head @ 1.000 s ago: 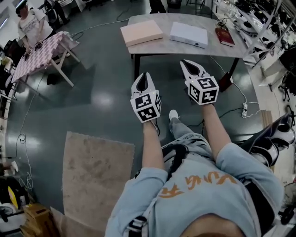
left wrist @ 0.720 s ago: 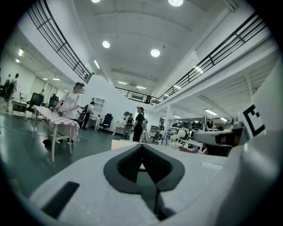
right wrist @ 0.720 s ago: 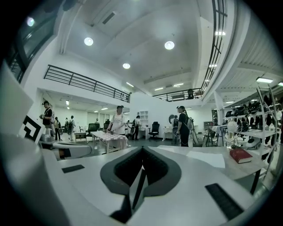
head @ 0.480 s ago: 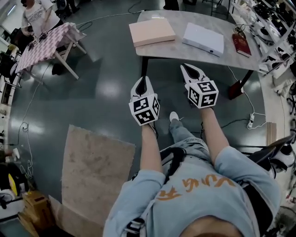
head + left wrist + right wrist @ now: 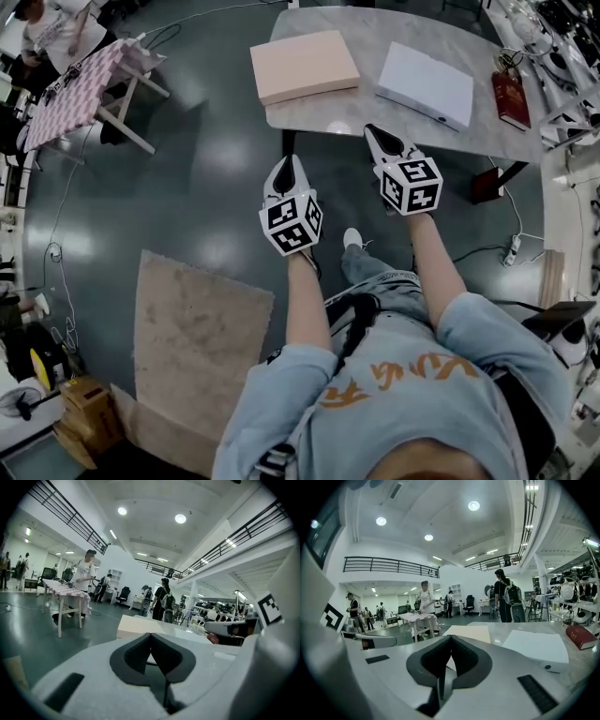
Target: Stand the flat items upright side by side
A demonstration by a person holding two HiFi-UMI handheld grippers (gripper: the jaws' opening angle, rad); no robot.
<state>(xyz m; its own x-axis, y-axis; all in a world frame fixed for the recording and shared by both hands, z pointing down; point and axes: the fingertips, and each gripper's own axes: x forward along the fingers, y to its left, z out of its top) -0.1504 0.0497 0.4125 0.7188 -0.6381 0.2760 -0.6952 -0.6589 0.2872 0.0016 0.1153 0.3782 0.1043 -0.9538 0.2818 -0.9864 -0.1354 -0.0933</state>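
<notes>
Our left gripper (image 5: 290,161) and right gripper (image 5: 373,131) are closed, holding nothing. Unopened, we risk merely shoving the pink box (image 5: 303,66) along the table (image 5: 375,111).

the head view looks from high up, steeply down, over the person's arms to the floor and the table (image 5: 367,37) near the top edge. it sees most of the table top from further off. the left gripper view sits low, right behind the left gripper (image 5: 151,641), and looks flat across at the table's near left corner. the right gripper view sits right behind the right gripper (image 5: 451,644) and looks flat over the table's near edge. all three see the pink box (image 5: 305,66) and the checked table (image 5: 75,94) far away
</notes>
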